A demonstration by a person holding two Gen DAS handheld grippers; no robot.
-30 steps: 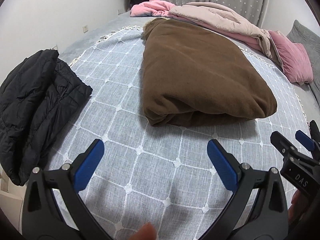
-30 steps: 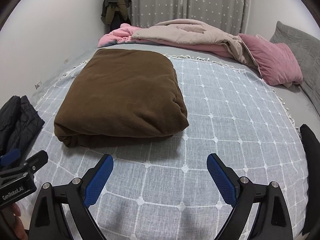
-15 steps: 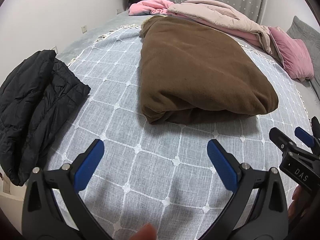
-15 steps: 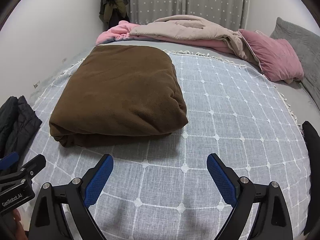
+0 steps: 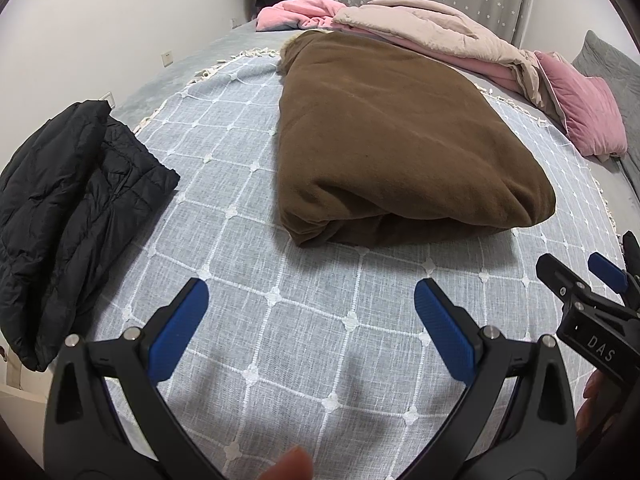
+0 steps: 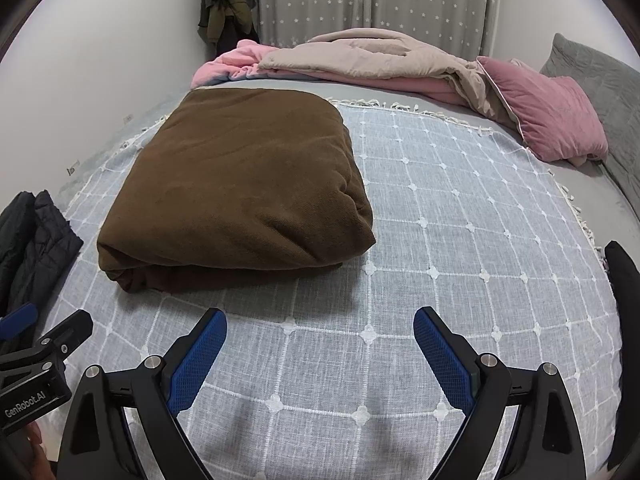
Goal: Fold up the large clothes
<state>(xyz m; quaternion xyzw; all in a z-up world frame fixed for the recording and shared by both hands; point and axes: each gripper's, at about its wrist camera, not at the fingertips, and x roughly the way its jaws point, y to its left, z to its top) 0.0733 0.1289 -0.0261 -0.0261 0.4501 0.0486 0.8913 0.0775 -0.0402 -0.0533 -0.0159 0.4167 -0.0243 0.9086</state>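
The folded brown garment lies on the grey checked bedspread, ahead of both grippers and apart from them, with a strip of bare bedspread between its near folded edge and the blue fingertips. The left gripper hangs above the bedspread with its jaws wide apart and nothing between them; the garment sits ahead of it and a little to the right. The right gripper is likewise spread wide and empty, with the garment ahead and to its left. Each gripper shows at the edge of the other's view. The garment's long axis runs away from the grippers toward the far end of the bed, its rolled, thicker fold nearest them. To its right the bedspread is open out to the fringed edge; to its left a black padded jacket lies near the bed's edge. Beyond it are a pink and beige quilt and a pink pillow.
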